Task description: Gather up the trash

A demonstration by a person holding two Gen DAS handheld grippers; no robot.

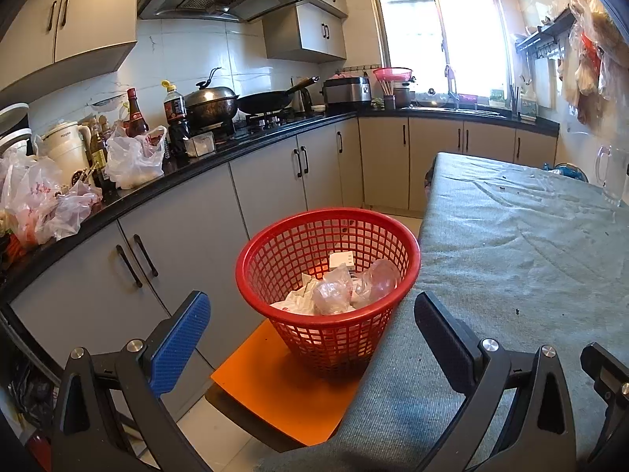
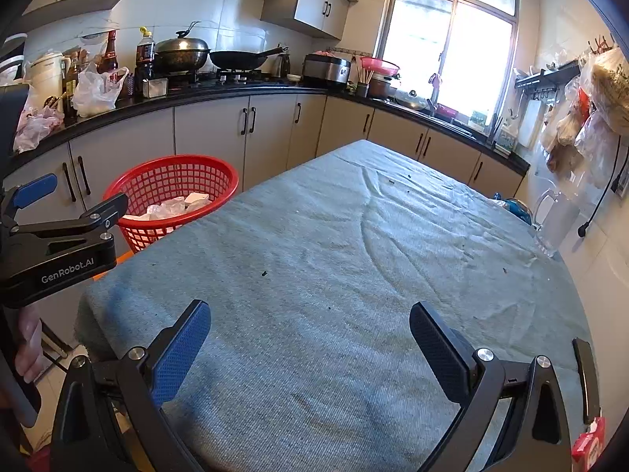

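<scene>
Kitchen scene, paired wrist views. The left gripper (image 1: 312, 338) is held with its fingers spread wide and nothing between them; it looks down toward a red plastic mesh basket (image 1: 328, 271) that stands on an orange stool seat (image 1: 275, 397), just beside the edge of a table covered with a grey-green cloth (image 1: 523, 259). The basket holds the collected trash — crumpled clear plastic wrap (image 1: 334, 295), a clear plastic bottle (image 1: 379, 279), white crumpled paper (image 1: 297, 299) and a small white box (image 1: 341, 261) against the far wall.

The right gripper (image 2: 310, 340) is likewise spread apart and empty, held above the near part of the cloth-covered table (image 2: 334, 244). In its view the left gripper (image 2: 59, 236) appears at the left edge, between the camera and the basket (image 2: 173, 192). The cloth is wrinkled and carries only a few dark crumbs (image 2: 264, 273). A glass mug (image 2: 556, 222) stands at the far right of the table near the wall, and a red packet (image 2: 589, 442) shows at the lower right corner of the frame.

Behind — a black countertop (image 1: 236, 149) over grey cabinets bears plastic bags (image 1: 133, 157), sauce bottles (image 1: 175, 118), a lidded wok (image 1: 212, 102) and a black frying pan (image 1: 267, 100); a window (image 1: 440, 35) lights the far corner.
</scene>
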